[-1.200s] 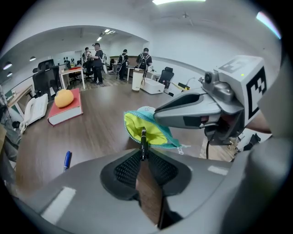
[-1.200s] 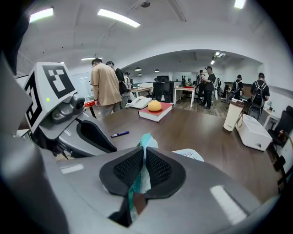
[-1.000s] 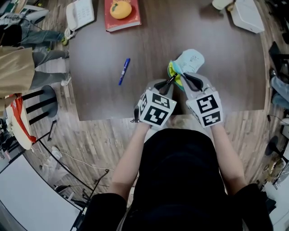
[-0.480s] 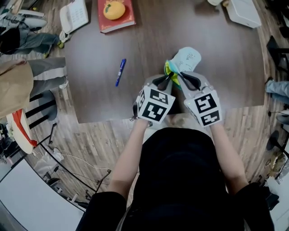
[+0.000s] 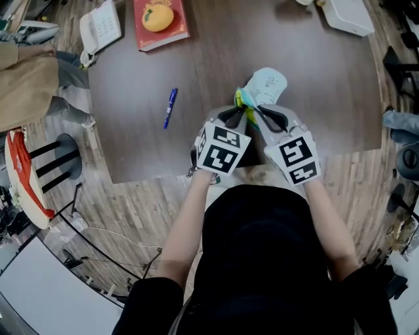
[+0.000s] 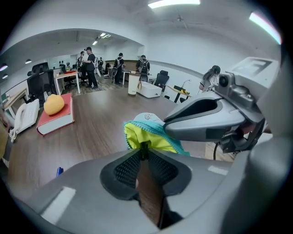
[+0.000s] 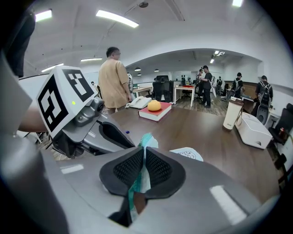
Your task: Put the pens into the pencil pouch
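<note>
A light-blue pencil pouch [image 5: 267, 85] with a yellow lining [image 6: 151, 137] lies on the brown table [image 5: 308, 78], its mouth toward me. My right gripper [image 5: 259, 112] is shut on the pouch's teal edge [image 7: 144, 139], which holds the mouth up. My left gripper [image 5: 238, 114] is shut on a thin black pen [image 6: 144, 147] whose tip points at the yellow opening. The two grippers sit side by side, almost touching. A blue pen [image 5: 169, 107] lies loose on the table to the left, also seen as a blue pen [image 6: 59, 171] at the lower left of the left gripper view.
A red book [image 5: 160, 29] with a yellow fruit on it and a white telephone [image 5: 98, 27] lie at the far left. A white box [image 5: 347, 16] sits far right. A person in tan [image 7: 114, 82] stands beyond the table's left side. The table's front edge [image 5: 163, 173] is right under my grippers.
The black pen shows less between the left jaws and the pouch mouth than a second ago. The right gripper keeps its hold on the pouch edge. The head view has shifted a little.
</note>
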Tool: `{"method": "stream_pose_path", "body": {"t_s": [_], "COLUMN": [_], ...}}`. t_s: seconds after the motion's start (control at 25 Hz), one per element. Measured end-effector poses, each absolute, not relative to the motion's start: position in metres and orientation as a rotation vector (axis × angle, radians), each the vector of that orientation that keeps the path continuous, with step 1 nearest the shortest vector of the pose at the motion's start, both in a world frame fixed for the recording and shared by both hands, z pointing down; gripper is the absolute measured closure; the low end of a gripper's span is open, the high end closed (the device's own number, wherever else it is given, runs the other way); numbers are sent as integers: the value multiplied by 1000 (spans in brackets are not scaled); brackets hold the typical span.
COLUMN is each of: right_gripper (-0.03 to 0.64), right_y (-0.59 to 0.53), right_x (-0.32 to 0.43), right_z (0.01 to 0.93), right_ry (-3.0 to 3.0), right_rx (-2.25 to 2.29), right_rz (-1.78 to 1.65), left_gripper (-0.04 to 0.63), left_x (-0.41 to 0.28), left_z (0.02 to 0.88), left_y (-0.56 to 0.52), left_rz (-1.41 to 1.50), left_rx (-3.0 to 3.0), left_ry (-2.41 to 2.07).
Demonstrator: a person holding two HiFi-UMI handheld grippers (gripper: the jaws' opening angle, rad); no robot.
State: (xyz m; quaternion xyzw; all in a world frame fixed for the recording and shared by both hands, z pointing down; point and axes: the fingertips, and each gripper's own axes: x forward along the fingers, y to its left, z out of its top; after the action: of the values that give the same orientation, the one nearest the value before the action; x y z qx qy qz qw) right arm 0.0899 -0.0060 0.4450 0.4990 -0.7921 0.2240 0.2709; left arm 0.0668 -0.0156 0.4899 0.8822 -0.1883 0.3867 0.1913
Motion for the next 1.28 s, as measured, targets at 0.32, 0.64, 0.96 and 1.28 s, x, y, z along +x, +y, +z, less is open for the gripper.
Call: {"method": "stream_pose_path", "body": {"t_s": [0.32,0.64,0.96,1.28], "right_gripper": [594,594,594,594], "right_y": [-9,-5,-8,-16], "right_x": [91,91,90,89], "right_z": [447,445,446,446], "right_ry": [-2144,-2141,-2137,-2139], "right_rx": [1334,1339,1341,1337], "right_rz": [605,604,599,592], "left_gripper": [537,535,488,488], "left_x": [72,73,69,51], "left_z": [492,491,491,488], "left_y": [-21,-18,-15,-20], "left_rz": [1086,1079,1076,1077], "left_rx": [2489,2508,2525,2508], "left_ry": [-520,-520,-506,-553]}}
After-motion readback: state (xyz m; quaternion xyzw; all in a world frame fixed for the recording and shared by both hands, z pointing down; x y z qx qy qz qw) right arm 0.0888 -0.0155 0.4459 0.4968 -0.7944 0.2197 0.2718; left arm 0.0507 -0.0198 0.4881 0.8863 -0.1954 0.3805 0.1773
